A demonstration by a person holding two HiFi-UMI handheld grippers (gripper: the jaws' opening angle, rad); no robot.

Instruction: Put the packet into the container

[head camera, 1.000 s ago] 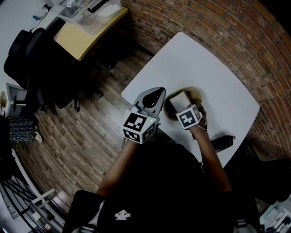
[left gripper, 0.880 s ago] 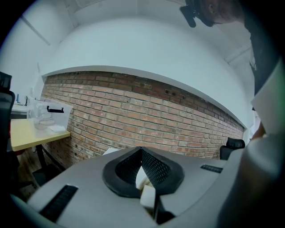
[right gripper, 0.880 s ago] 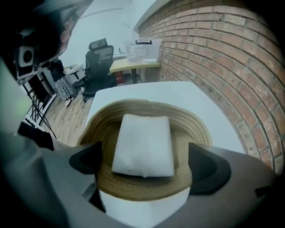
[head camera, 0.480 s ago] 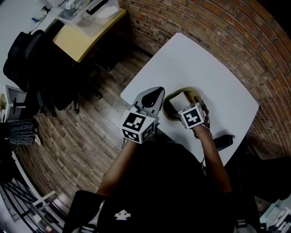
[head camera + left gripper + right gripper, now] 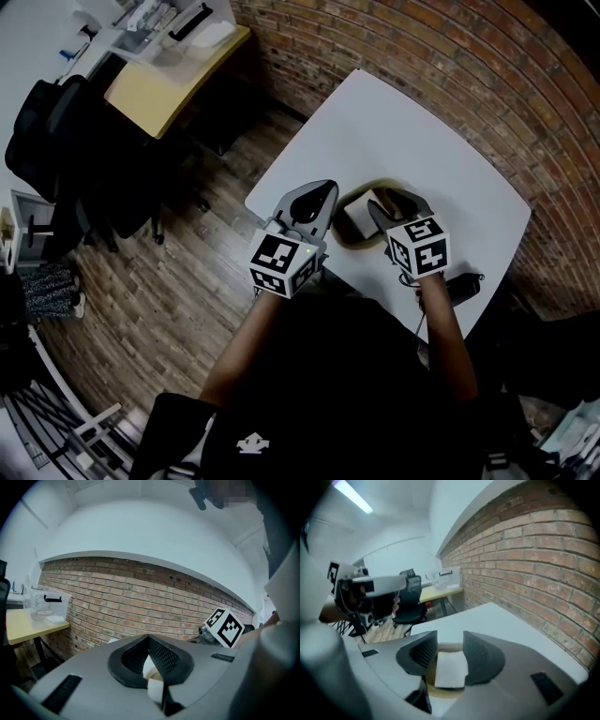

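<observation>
Packet (image 5: 451, 668) lies flat inside container (image 5: 440, 692), which sits on the white surface (image 5: 403, 122). Right tool (image 5: 450, 641) is over the container with jaws closing; packet is in line between them but the pads aren't pressing it, so released. Left tool (image 5: 149, 638) is clenched on nothing, just beside the container.

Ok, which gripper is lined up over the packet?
The right gripper: the white packet, lying in the container, shows between its closing jaws, not gripped. The left gripper sits beside the container with its jaw tips together.
</observation>
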